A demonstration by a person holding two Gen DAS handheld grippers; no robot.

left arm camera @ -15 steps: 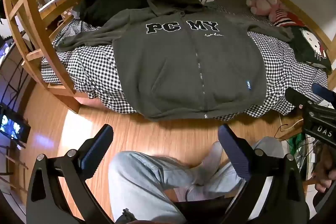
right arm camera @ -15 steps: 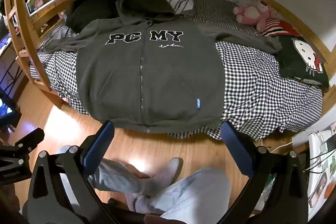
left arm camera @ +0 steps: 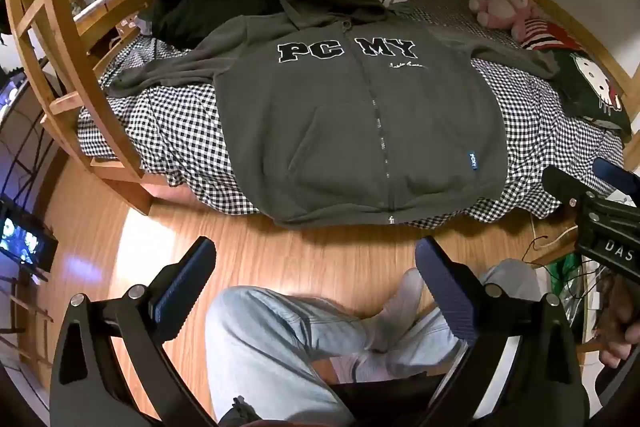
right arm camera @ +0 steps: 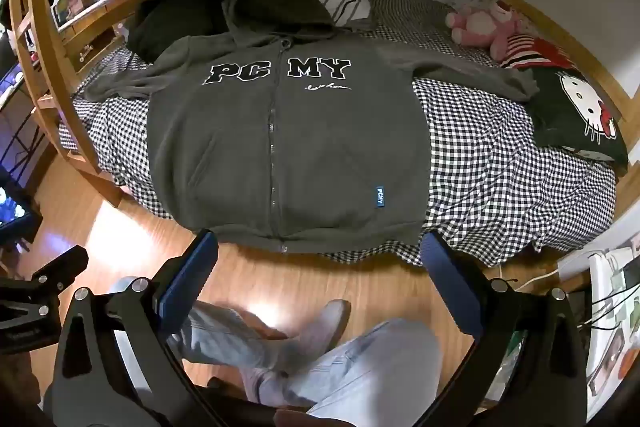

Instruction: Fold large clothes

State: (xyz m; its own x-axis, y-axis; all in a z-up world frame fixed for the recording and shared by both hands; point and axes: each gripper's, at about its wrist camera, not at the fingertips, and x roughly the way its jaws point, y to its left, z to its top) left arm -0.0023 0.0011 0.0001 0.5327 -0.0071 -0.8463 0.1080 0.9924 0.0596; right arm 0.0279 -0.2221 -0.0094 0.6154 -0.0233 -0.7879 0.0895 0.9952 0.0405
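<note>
A wooden bunk ladder (left arm camera: 60, 39) stands at the left end of the bed, whose black-and-white checked sheet (left arm camera: 176, 131) carries the grey zip hoodie (left arm camera: 360, 131) lying flat, front up, sleeves out, its hem hanging over the near edge. A Hello Kitty pillow (right arm camera: 576, 115) lies at the right end. The left gripper (left arm camera: 316, 279) and right gripper (right arm camera: 320, 275) hover over the wooden floor (left arm camera: 280, 259) with jaws spread wide and empty, well short of the hoodie

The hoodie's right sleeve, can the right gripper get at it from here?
Probably yes: the right gripper is open and empty, and the hoodie's right sleeve lies uncovered on the checked bedspread.
</note>
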